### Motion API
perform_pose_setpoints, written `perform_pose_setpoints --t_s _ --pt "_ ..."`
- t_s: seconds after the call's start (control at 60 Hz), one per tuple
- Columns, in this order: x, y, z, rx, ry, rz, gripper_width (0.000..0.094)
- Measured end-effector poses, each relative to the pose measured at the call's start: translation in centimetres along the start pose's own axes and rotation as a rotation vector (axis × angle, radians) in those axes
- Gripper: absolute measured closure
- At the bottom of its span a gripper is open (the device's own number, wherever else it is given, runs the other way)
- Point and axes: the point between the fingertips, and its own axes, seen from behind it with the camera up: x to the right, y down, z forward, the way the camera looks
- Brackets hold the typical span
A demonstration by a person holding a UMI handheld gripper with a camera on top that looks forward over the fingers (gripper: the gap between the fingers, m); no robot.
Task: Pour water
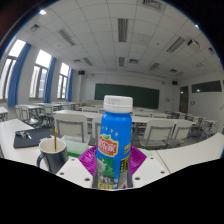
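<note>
Clearly, in the gripper view, the gripper [118, 172] is clenched on a blue bottle [115, 140] with a white cap, both pink pads [133, 161] pressing its sides, and it stands upright. Just left of the bottle, and near it, a dark cup [52, 155] sits on the white table [190, 152]. Judging by this, the bottle is grasped but pouring is not begun; next it must be carried over the cup and tipped.

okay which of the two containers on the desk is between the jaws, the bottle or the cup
The blue bottle with the white cap: it stands upright between the jaws, pads at its sides. The dark cup sits apart, off to its left.
</note>
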Motion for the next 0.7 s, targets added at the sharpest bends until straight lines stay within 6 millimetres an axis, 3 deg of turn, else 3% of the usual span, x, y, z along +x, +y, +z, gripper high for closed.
perform_pose_setpoints --t_s 0.05,0.1,0.133,0.183,0.3,0.367,0.45,0.467,0.533,0.55,0.633,0.667,0.7 --pt "0.4 1.0 -0.4 -0.044 0.0 -0.025 0.0542" --pt "1.4 0.5 -1.1 -0.026 0.01 -0.021 0.0548" --pt "0.4 1.1 0.3 -0.033 0.016 -0.001 0.0548" --pt "0.5 1.1 0.5 -0.042 0.018 0.021 0.0539" --pt "0.5 1.2 0.1 -0.067 0.018 -0.011 0.0342" --pt "0.4 2.2 -0.7 -0.112 0.015 -0.044 0.0066" --pt "0.8 1.5 -2.2 -0.109 0.024 -0.054 0.0105" --pt "0.7 1.8 -3.6 -0.111 0.023 -0.052 0.0094" --pt "0.2 2.2 -5.4 -0.12 0.018 -0.04 0.008" --pt "0.1 2.5 -7.2 -0.122 0.012 -0.038 0.0081" --pt "-1.1 2.6 -10.1 -0.114 -0.009 -0.014 0.008" --pt "-1.7 2.8 -13.4 -0.11 -0.011 0.002 0.008" --pt "-2.1 3.0 -14.7 -0.106 -0.01 0.023 0.0076"
